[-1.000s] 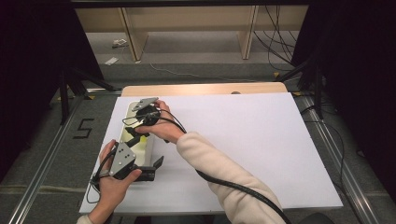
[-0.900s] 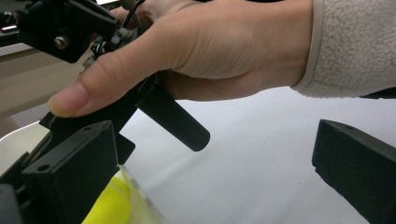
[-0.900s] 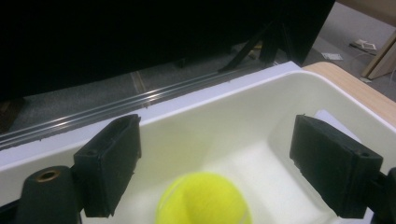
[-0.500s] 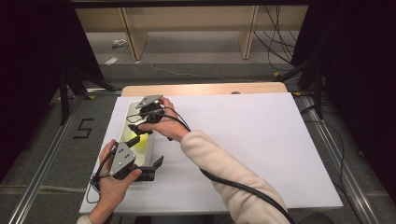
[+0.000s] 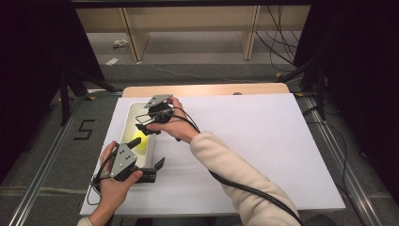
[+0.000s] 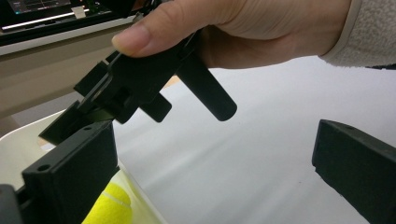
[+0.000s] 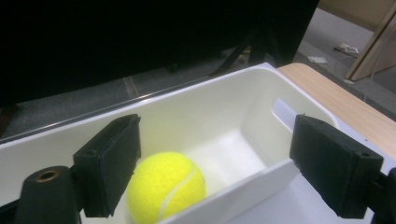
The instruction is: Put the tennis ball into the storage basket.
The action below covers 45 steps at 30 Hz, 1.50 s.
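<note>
At the table's left edge, the left gripper (image 5: 157,165) rests with jaws apart by the near end of the white bin (image 5: 128,117), the tennis ball (image 5: 134,142) lies inside, and the right gripper (image 5: 143,126) hovers above, jaws spread, empty.

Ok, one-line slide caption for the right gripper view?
Open right gripper poised over the white bin, its jaws apart on either side of the yellow tennis ball inside.
</note>
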Tool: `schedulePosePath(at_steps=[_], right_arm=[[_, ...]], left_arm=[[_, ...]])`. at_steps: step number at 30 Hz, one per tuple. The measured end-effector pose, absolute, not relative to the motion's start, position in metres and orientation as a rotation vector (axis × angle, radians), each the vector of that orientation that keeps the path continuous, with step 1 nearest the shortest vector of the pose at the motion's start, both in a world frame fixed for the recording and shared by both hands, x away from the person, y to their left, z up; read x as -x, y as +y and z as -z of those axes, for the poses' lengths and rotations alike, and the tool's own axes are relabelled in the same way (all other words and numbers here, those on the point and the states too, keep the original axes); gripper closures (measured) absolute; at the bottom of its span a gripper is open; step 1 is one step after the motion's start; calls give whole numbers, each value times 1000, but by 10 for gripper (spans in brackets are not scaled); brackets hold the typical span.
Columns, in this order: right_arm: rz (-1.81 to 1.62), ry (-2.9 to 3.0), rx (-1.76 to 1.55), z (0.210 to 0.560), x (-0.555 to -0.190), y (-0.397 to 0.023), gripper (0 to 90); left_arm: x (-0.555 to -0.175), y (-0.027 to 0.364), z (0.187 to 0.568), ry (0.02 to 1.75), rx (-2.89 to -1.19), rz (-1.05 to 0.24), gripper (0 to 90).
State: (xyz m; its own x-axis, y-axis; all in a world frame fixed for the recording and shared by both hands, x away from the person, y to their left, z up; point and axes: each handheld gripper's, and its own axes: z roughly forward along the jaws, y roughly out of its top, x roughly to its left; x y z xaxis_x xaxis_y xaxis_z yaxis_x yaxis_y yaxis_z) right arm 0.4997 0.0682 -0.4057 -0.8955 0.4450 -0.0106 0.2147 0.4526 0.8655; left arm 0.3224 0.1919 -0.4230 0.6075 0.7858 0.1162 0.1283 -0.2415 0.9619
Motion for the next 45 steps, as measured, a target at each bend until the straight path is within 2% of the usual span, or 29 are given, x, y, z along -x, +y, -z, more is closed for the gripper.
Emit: schedulePosePath(at_steps=[45], right_arm=[[-1382, 2435, -654, 406, -498, 6, 173]], left_arm=[[-322, 193, 423, 762, -1724, -740, 0]])
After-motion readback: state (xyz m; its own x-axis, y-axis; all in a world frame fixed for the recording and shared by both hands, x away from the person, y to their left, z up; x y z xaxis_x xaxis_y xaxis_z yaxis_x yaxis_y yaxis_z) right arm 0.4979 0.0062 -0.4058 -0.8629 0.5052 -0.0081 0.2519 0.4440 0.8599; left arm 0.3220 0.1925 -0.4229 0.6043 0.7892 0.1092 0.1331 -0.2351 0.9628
